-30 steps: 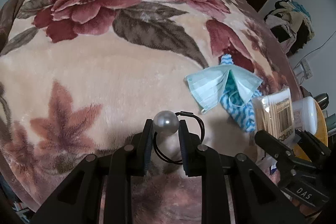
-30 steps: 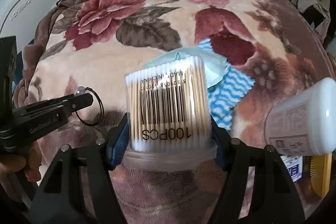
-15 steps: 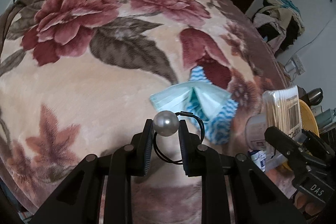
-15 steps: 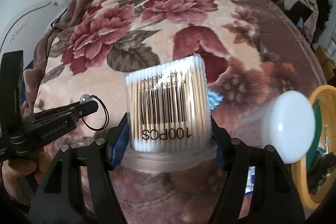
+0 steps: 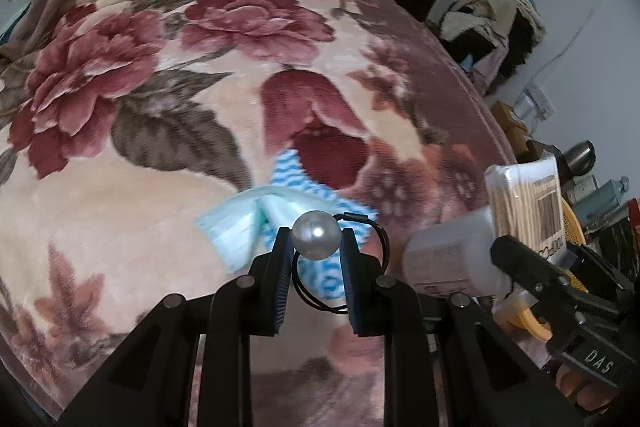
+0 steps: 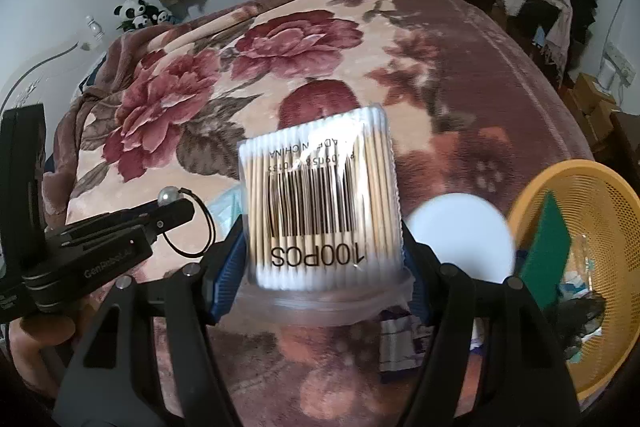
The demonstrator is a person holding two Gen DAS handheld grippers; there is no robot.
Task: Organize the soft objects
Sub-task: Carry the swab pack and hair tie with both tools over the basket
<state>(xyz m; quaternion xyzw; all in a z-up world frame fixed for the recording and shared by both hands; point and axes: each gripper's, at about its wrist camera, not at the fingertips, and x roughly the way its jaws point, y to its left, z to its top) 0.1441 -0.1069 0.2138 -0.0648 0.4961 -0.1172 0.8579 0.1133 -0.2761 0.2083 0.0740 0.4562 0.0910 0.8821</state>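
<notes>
My left gripper (image 5: 315, 247) is shut on a pearl hair tie (image 5: 316, 239), whose black elastic loop hangs between the fingers; it also shows in the right wrist view (image 6: 170, 195). My right gripper (image 6: 322, 251) is shut on a clear pack of cotton swabs (image 6: 320, 203), seen from the side in the left wrist view (image 5: 528, 211). Both are held above the floral blanket (image 5: 160, 163). A pale green face mask (image 5: 240, 223) and a blue-white wavy cloth (image 5: 308, 187) lie on the blanket below the left gripper.
A yellow mesh basket (image 6: 600, 187) holding a green item (image 6: 548, 247) stands at the right edge of the bed. A white bottle (image 6: 460, 239) lies beside it, also in the left wrist view (image 5: 452, 255). Piled clothes (image 5: 496, 11) and a door are beyond.
Both grippers have lifted and swung right with their loads. The mask and cloth have slid under the left gripper's view, and the yellow basket has come into the right wrist view.
</notes>
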